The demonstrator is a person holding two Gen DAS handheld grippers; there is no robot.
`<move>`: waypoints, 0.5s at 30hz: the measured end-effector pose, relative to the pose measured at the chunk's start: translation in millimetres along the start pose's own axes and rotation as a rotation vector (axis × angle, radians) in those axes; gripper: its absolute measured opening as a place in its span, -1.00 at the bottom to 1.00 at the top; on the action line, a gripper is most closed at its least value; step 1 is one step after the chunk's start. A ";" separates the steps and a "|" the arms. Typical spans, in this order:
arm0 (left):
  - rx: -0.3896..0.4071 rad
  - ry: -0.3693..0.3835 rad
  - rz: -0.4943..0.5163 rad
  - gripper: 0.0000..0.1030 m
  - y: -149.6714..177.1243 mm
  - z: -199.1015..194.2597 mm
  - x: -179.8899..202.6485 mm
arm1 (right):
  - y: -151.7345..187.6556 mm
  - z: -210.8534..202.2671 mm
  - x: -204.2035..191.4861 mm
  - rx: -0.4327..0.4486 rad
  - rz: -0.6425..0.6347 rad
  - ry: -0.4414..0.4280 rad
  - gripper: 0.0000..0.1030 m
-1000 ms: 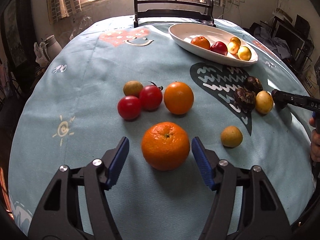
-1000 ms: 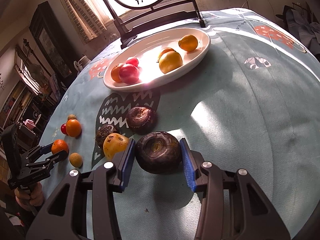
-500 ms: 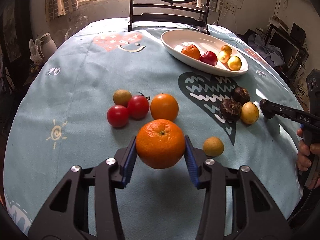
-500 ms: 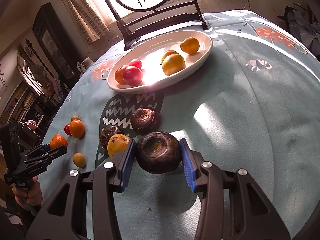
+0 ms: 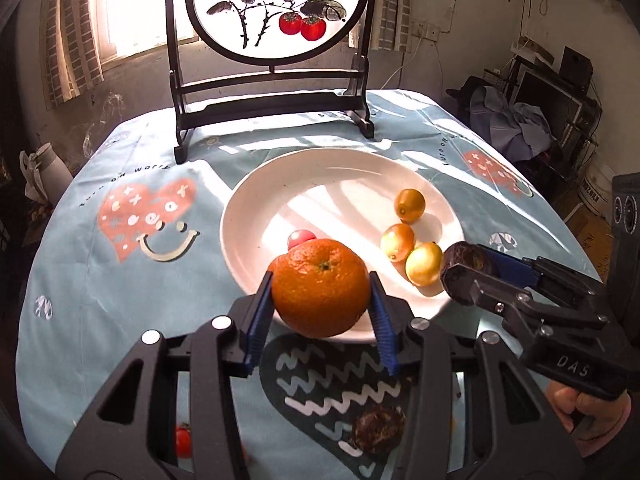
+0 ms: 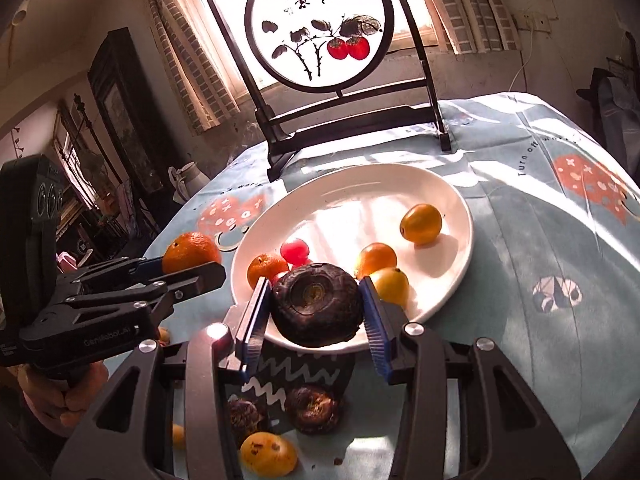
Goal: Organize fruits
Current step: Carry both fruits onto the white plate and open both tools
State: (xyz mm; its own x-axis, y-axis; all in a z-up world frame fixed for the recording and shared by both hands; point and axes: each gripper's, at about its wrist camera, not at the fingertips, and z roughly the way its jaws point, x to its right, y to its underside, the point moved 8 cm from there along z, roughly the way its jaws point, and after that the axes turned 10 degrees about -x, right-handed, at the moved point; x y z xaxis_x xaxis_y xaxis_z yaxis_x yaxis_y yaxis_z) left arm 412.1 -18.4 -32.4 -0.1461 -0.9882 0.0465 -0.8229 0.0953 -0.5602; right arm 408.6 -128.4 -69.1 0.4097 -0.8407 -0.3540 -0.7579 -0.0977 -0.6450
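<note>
My left gripper (image 5: pixel 320 312) is shut on a large orange (image 5: pixel 319 288) and holds it above the near rim of the white oval plate (image 5: pixel 256 208). My right gripper (image 6: pixel 314 322) is shut on a dark brown round fruit (image 6: pixel 316 304), also raised over the plate's near rim (image 6: pixel 460 208). In the left wrist view the right gripper (image 5: pixel 472 276) comes in from the right. In the right wrist view the left gripper (image 6: pixel 188 268) comes in from the left. The plate holds yellow fruits (image 5: pixel 409 205), a small orange (image 6: pixel 266 270) and a red tomato (image 6: pixel 295 251).
A black-framed round painted screen (image 5: pixel 276 12) stands on the table behind the plate. Two dark fruits (image 6: pixel 314 408) and a spotted yellow fruit (image 6: pixel 268 454) lie on the blue tablecloth (image 5: pixel 100 280) below my right gripper. A red tomato (image 5: pixel 183 442) lies under my left gripper.
Both grippers have lifted their fruit off the cloth and carried it forward to the plate's near rim. One second ago the left gripper was open around the orange; now it is shut on it.
</note>
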 end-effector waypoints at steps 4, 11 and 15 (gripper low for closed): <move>-0.036 -0.040 0.005 -0.11 -29.1 30.9 -4.2 | -18.5 21.0 13.0 0.002 0.009 0.001 -0.12; 0.002 -0.163 0.011 0.85 -42.5 36.5 -13.7 | -27.2 27.0 21.0 0.003 -0.036 0.076 0.05; 0.055 -0.157 0.005 0.86 -29.8 -0.9 -15.6 | -23.2 0.0 5.5 0.033 -0.072 0.041 0.07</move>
State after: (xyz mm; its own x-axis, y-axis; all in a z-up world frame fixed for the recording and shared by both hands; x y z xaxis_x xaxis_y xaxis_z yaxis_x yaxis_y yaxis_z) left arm 438.4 -5.7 -15.7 -0.0588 -0.9947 -0.0842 -0.7902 0.0979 -0.6049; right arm 428.4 -130.7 -56.0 0.4412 -0.8531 -0.2786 -0.7095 -0.1415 -0.6903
